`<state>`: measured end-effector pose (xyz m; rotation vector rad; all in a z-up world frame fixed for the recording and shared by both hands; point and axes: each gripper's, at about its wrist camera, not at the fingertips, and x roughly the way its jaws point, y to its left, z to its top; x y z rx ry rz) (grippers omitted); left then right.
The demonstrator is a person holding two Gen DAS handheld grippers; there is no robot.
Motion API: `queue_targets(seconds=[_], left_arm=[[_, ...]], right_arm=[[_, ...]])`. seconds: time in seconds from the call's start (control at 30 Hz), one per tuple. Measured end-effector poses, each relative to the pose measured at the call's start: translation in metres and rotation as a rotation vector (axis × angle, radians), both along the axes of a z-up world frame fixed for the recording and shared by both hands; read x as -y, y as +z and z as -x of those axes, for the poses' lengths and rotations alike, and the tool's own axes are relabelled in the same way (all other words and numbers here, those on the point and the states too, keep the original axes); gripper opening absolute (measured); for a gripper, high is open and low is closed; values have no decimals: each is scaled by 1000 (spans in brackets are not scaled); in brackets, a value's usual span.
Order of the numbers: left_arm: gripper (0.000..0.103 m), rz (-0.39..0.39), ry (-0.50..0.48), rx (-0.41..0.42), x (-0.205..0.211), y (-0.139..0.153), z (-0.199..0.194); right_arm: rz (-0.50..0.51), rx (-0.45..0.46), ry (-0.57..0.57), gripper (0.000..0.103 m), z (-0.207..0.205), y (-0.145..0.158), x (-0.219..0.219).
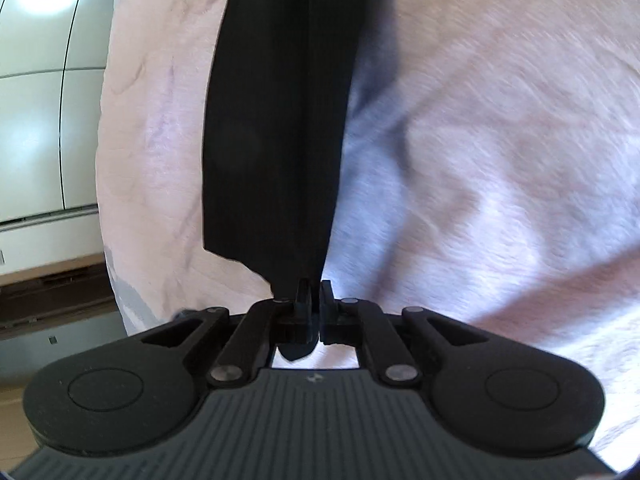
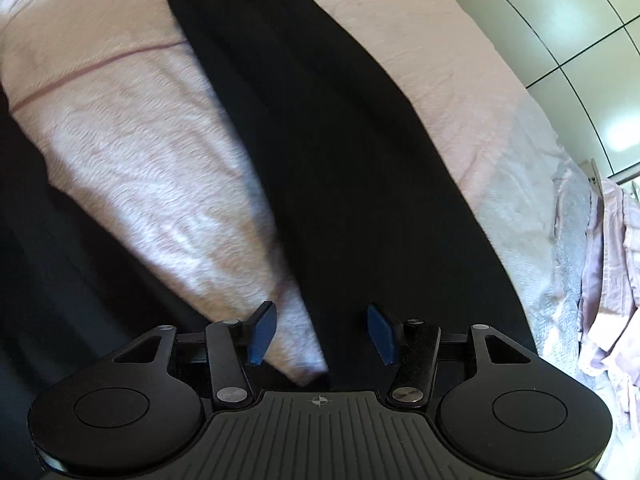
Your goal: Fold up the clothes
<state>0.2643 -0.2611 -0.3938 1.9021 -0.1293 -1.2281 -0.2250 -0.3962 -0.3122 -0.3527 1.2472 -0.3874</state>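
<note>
A black garment [image 1: 276, 120] lies stretched in a long band over a pink blanket [image 1: 480, 140]. My left gripper [image 1: 315, 300] is shut on the near corner of the black garment, with a tip of cloth poking out below the jaws. In the right wrist view the same black garment [image 2: 340, 160] runs as a wide band from the top to the gripper. My right gripper [image 2: 322, 332] is open, its blue pads [image 2: 262, 334] on either side of the garment's left edge, just above the cloth. More black cloth [image 2: 60, 280] lies at the left.
The pink blanket [image 2: 140, 140] covers a bed. White glossy cabinet doors [image 1: 40, 100] stand to the left, and also show at the top right of the right wrist view [image 2: 580, 40]. A pale pink garment [image 2: 612, 280] hangs over the bed's right edge.
</note>
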Motion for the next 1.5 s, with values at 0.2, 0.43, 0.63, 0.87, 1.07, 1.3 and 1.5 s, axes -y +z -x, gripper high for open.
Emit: queue_targets(seconds=[0.2,0.43,0.63,0.87,1.07,1.3,1.5], left_arm=[[0,49,120,29,2,2,-18],[2,134,194,-122,-3,47,8],[7,103,122,-292,-13,60,82],[16,44,16,-467,-31,74,186],[26,14,-37,-553,-49,74,267],[37,15,9,-533,-76,64,361],[63,51,134,-408,-145,56,417]], right_arm=[[-38,52,-120,54,13,22,-13],[-233,156,-540,54,56,32,-17],[-340,226,-949,54,129,27,-26],[-285,327,-1080,54,194,66,-69],[-202,316,-1089,54,254,96,-81],[-102,182,-808,54,318,100,-64],[-81,63,-396,54,349,68,-43]])
